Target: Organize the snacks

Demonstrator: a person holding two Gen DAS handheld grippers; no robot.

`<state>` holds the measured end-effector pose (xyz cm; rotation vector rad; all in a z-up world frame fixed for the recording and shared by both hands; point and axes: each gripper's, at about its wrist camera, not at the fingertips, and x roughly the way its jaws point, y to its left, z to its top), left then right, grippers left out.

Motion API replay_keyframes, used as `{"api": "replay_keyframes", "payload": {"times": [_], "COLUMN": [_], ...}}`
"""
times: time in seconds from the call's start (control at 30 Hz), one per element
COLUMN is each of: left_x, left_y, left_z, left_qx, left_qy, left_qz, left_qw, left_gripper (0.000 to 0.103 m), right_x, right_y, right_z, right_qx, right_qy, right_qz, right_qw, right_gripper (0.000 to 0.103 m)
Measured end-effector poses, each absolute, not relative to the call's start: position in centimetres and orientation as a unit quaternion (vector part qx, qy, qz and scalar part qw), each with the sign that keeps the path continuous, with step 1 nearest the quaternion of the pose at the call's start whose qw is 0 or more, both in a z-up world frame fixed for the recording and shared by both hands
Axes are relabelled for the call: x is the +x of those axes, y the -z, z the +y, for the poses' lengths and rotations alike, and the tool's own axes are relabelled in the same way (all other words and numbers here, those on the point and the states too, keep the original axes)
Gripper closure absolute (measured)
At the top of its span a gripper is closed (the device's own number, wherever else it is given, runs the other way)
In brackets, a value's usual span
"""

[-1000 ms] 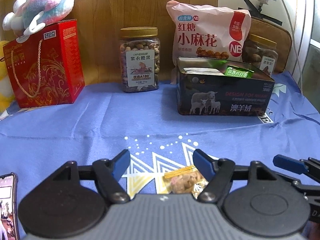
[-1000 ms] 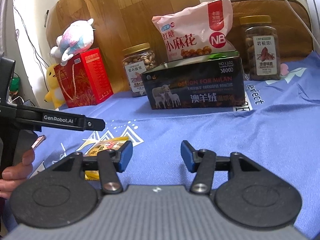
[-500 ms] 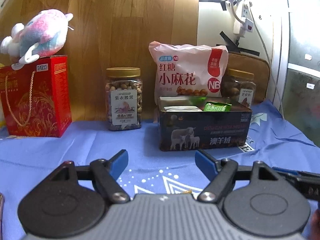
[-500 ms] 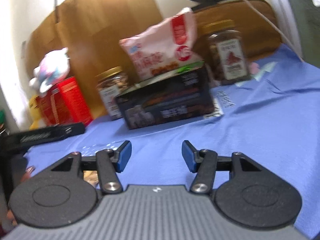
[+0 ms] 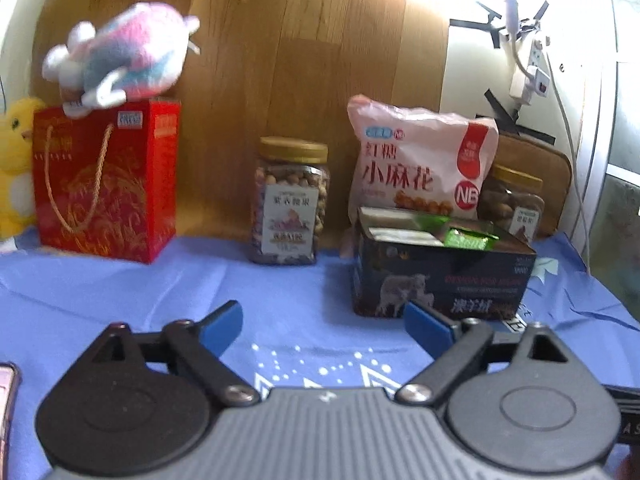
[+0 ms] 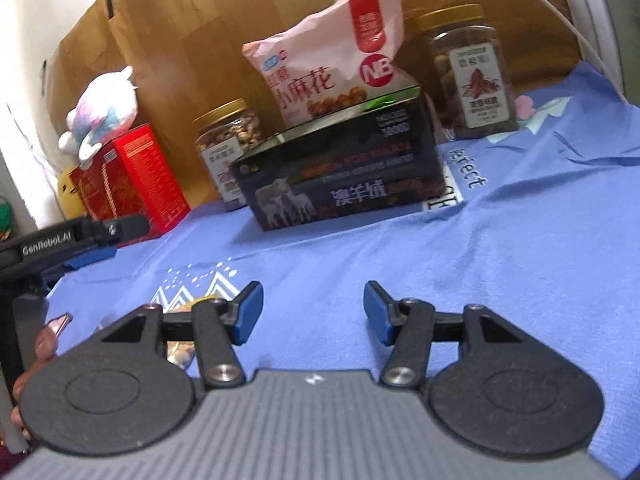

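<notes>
Both grippers raised since earlier, left gripper (image 5: 322,330) and right gripper (image 6: 313,312) fingers apart, empty, 2 nut jars (image 5: 289,200), 1 tin (image 5: 440,276).

A blue printed cloth (image 5: 120,292) covers the surface. Behind it stands a wooden panel (image 5: 280,60) against a white wall (image 5: 472,64), brightly lit, with black tape (image 5: 494,32).
</notes>
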<state>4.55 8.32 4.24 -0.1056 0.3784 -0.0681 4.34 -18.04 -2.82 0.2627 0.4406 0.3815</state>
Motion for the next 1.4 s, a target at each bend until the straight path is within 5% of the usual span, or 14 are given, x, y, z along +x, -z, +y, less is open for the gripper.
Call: {"api": "replay_keyframes", "payload": {"times": [0.3,1.4], "left_x": [3.0,1.4], "left_y": [-4.0,-2.7], "left_z": [6.9,9.0], "left_qx": [-0.011,-0.039], "left_qy": [-0.003,-0.065], "left_qz": [0.170,0.154], "left_qw": [0.985,0.985], "left_gripper": [0.000,0.000], "right_x": [3.7,3.8], "right_y": [2.6,2.5], "right_z": [-17.9,-17.5], "right_qx": [0.121,0.104], "right_qy": [-0.207,-0.222], "right_qz": [0.196,0.199], "right_qw": [0.951,0.949], "right_gripper": [0.045,0.040]}}
